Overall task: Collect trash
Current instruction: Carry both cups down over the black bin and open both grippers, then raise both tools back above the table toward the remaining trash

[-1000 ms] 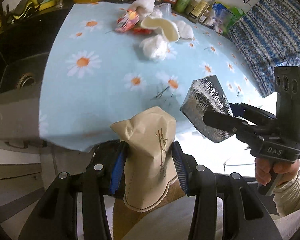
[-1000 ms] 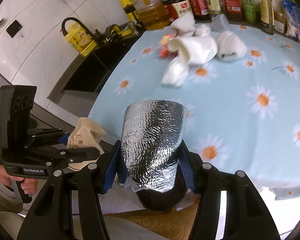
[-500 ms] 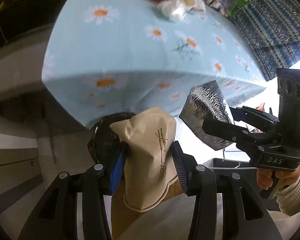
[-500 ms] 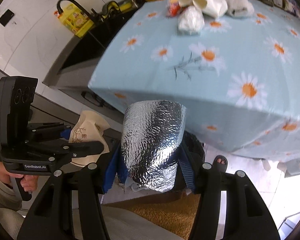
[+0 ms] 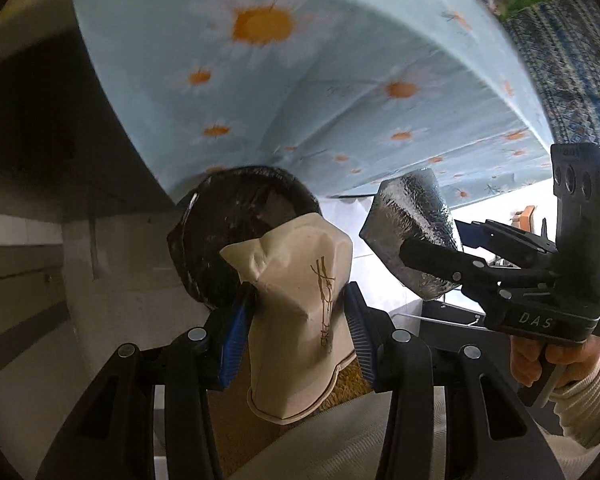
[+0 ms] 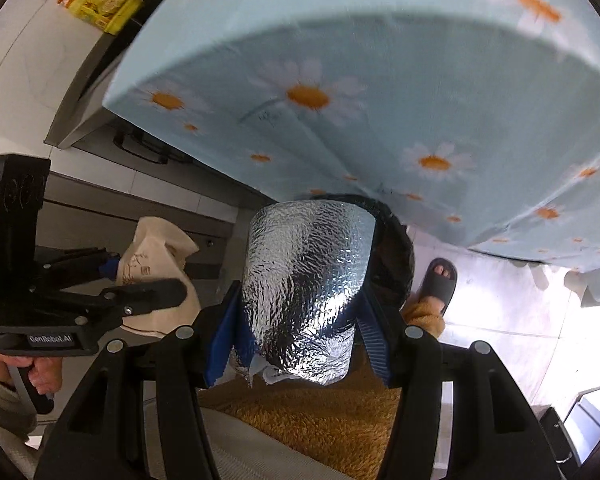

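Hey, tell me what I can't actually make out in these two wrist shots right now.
- Trash bin interior: left wrist view, beige paper bag covers most of the opening; right wrist view, silver foil bag hides nearly all of it.
- Print on the beige bag: too small to read.
- Tablecloth top: motion-blurred, cut off by the upper edge.

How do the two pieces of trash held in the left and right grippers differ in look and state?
The beige paper bag is matte with brown print; the silver foil bag is shiny and embossed. The paper bag looks crumpled, the foil bag smoother and fuller. Each is clamped in a gripper, left, right, before the black bin.
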A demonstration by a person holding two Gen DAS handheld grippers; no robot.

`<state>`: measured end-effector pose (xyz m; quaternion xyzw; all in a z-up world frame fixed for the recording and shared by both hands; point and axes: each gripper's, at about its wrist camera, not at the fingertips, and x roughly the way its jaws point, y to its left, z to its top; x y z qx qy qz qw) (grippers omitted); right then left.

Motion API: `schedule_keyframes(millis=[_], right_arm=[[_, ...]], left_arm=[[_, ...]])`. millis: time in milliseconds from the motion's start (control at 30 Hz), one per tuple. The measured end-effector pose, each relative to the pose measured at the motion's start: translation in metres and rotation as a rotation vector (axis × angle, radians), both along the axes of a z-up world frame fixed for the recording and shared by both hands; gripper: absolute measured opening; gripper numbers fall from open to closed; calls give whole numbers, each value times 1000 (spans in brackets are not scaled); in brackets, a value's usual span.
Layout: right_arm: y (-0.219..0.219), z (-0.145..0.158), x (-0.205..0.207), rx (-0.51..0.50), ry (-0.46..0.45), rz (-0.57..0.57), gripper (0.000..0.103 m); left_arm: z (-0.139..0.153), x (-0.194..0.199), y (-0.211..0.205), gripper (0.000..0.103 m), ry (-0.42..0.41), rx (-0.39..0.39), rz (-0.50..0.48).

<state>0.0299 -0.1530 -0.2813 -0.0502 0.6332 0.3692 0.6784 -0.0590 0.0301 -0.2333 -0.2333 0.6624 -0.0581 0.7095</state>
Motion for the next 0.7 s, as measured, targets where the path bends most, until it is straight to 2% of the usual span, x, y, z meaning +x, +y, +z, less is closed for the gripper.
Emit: schedule_keyframes(millis=[167,333,367,400,467,500,700], right_arm=[[5,-7,4,-11,8,18,57],[10,-7,8,-8,13,29,58],[7,-7,7,-3,18,30,59],[8,-8,8,-8,21,22,68],[4,-8,11,-17,29,-1,77],[2,-9,12,-7,47,-12,77],[-1,0,17,-10,29,-35,77]], left_arm=[[-20,-3,1,44,35,-18,-2],[-24,-2,2,46,39,-21,11],[-23,-1,2,46,37,-11,12],[-23,1,1,47,31,-1,7],[-20,3,-1,62,23,34,-4],[-20,3,0,72,28,54,-1],[-24,5,7,72,41,52,7]])
